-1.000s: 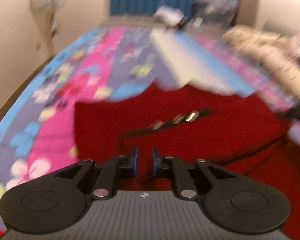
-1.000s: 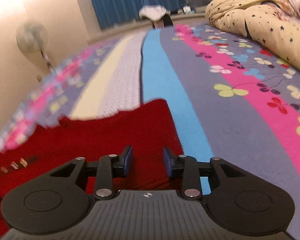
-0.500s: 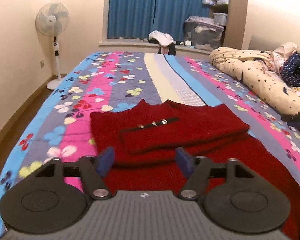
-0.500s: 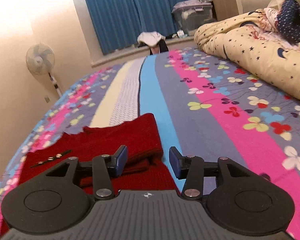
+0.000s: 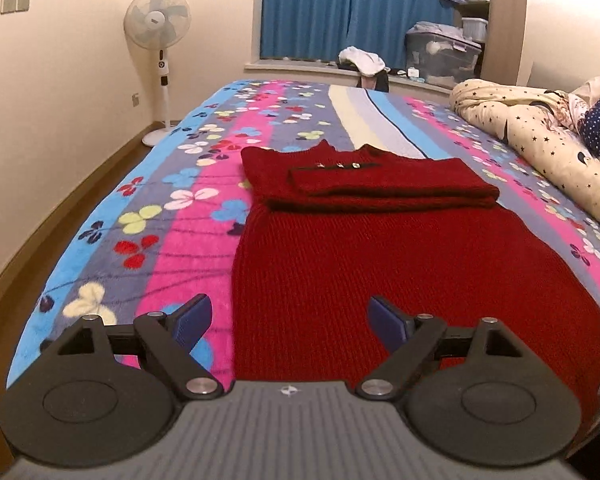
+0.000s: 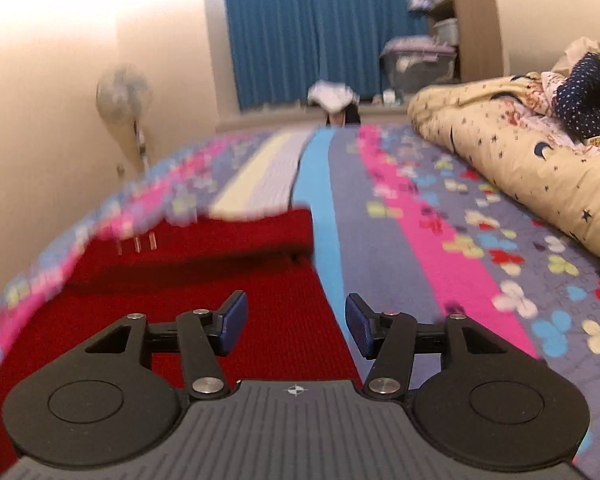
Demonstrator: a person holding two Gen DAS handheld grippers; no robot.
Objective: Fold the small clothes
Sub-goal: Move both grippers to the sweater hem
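Note:
A red knitted sweater (image 5: 380,264) lies flat on the flowered bedspread (image 5: 172,216). Its top part is folded down into a band across the chest, with a dark strip of three metal buttons (image 5: 340,165) on it. My left gripper (image 5: 290,322) is open and empty above the sweater's near left hem. My right gripper (image 6: 296,326) is open and empty above the sweater's right edge (image 6: 220,300); that view is blurred.
A rolled cream star-print duvet (image 5: 540,148) with dark dotted clothing lies along the bed's right side, also in the right wrist view (image 6: 520,160). A standing fan (image 5: 158,60) is by the left wall. Blue curtains and storage boxes are beyond the bed.
Both grippers let go of the folded top part, opened wide and drew back toward the sweater's near hem. The folded band now rests on the sweater.

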